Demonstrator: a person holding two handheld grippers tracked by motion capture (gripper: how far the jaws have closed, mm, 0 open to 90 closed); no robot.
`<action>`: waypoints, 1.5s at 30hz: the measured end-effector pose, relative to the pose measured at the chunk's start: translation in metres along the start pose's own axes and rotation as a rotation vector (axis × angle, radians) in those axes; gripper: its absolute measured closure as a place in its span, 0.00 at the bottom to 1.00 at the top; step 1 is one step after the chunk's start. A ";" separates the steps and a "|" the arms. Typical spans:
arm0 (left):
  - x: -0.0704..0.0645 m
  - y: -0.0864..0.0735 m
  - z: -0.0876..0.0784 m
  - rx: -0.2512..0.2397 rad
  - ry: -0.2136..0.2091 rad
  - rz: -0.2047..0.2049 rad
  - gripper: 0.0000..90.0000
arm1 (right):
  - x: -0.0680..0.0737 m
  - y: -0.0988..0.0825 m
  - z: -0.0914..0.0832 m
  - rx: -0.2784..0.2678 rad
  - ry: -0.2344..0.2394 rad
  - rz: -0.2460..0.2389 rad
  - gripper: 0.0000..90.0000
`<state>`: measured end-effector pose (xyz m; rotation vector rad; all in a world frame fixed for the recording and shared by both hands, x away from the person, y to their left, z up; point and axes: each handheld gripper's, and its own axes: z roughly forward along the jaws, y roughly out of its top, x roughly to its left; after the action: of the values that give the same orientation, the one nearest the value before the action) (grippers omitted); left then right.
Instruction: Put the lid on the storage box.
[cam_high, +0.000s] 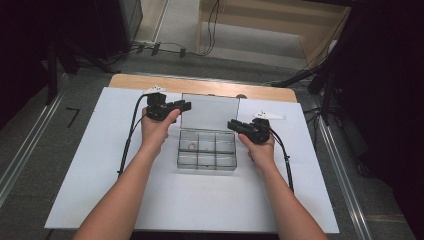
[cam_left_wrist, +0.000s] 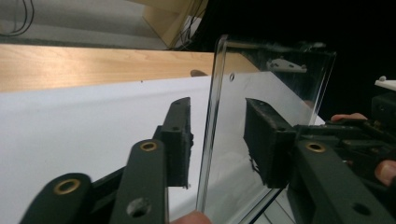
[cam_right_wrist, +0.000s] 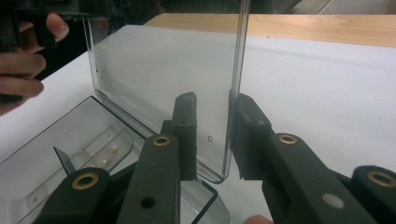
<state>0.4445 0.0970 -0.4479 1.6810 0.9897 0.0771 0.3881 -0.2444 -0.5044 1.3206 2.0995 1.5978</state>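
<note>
**Both grippers at the raised lid of a clear box**

On the white-covered table (cam_high: 100, 165), the left gripper (cam_high: 186, 105) has its jaws spread either side of the left edge of the upright clear lid (cam_high: 210, 112), with gaps to both pads, so nothing is pinched. The compartment box (cam_high: 207, 149) sits mid-table below the lid, a small reddish ring (cam_high: 191, 146) in its rear-left cell. The right gripper (cam_high: 233, 124) straddles the lid's right edge, jaws near the plastic; whether they press it I cannot tell.

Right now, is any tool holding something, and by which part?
Neither grips yet: each tool, left and right, has open jaws around a side edge of the clear lid.
</note>
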 end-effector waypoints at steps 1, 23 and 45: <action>-0.001 0.000 0.000 0.004 0.002 0.005 0.75 | 0.000 0.000 0.000 0.005 -0.005 -0.002 0.79; -0.003 -0.009 -0.009 -0.035 -0.031 0.045 0.78 | 0.022 0.053 -0.011 -0.005 -0.089 -0.035 0.60; -0.014 -0.020 -0.026 -0.048 -0.101 0.063 0.72 | 0.032 0.040 -0.029 -0.044 -0.059 -0.090 0.72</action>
<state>0.4106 0.1089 -0.4485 1.6555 0.8535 0.0571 0.3732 -0.2398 -0.4479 1.2256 2.0470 1.5407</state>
